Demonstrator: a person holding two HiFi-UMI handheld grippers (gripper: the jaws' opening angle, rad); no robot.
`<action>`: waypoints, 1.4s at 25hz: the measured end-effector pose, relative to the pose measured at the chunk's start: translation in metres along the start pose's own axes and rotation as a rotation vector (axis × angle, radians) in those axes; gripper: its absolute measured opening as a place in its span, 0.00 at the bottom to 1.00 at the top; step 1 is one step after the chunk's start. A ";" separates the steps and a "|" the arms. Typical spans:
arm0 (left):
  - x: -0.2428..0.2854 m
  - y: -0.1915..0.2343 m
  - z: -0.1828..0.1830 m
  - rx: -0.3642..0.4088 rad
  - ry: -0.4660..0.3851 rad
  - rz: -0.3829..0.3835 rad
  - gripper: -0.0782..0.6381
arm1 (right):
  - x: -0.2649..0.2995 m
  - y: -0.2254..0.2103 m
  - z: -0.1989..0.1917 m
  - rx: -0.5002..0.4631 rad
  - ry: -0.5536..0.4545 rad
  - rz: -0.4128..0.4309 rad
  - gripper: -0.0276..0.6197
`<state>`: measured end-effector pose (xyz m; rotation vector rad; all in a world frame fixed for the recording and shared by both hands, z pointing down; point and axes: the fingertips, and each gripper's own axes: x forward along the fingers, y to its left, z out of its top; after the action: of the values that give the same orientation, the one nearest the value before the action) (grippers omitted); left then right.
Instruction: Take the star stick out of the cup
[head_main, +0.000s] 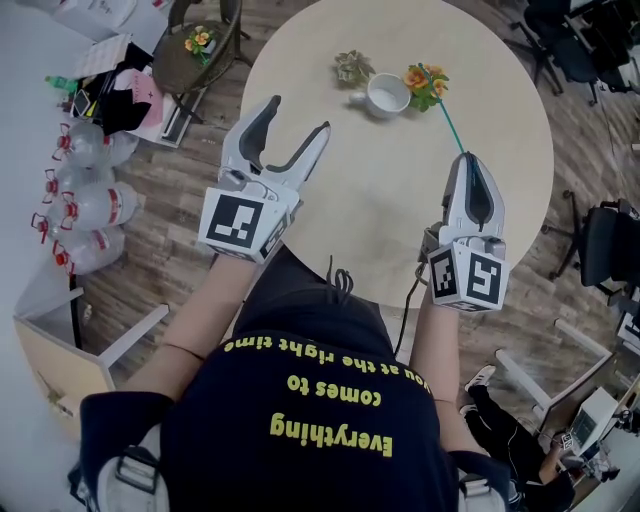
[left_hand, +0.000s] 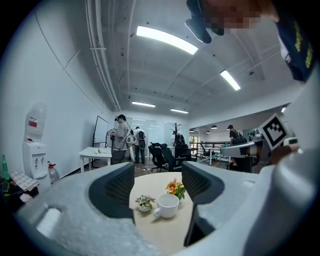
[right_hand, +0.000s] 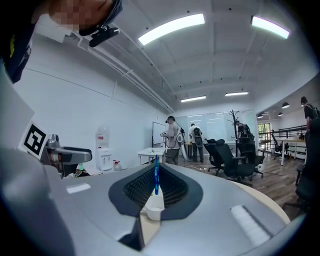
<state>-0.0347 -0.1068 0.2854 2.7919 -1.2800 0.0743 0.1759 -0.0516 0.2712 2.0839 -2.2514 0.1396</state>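
Observation:
A white cup (head_main: 388, 95) stands at the far side of the round table (head_main: 330, 220), between a small succulent (head_main: 352, 67) and an orange flower (head_main: 425, 85). My right gripper (head_main: 466, 157) is shut on the near end of a thin green stick (head_main: 448, 118). The stick slants up past the flower, right of the cup and outside it; its far tip is lost among the petals. In the right gripper view the stick (right_hand: 156, 177) stands between the closed jaws above the cup (right_hand: 154, 210). My left gripper (head_main: 297, 114) hovers open and empty over the table's left side, facing the cup (left_hand: 167, 205).
A wicker chair (head_main: 195, 55) stands at the table's far left. Several water bottles (head_main: 85, 200) and a box (head_main: 50, 350) crowd the floor at left. Office chairs (head_main: 610, 240) and a seated person (head_main: 520, 440) are at right. People (left_hand: 127, 142) stand far across the room.

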 end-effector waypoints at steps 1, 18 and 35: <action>-0.001 -0.003 0.002 0.001 -0.005 -0.005 0.52 | -0.004 0.000 0.004 -0.008 -0.012 -0.002 0.09; -0.014 -0.043 0.029 0.042 -0.091 -0.118 0.13 | -0.054 0.002 0.042 -0.048 -0.135 -0.002 0.09; -0.010 -0.055 0.022 0.035 -0.063 -0.155 0.11 | -0.071 -0.002 0.050 -0.064 -0.149 -0.032 0.09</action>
<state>0.0015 -0.0654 0.2601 2.9343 -1.0798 0.0005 0.1837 0.0129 0.2136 2.1626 -2.2683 -0.0911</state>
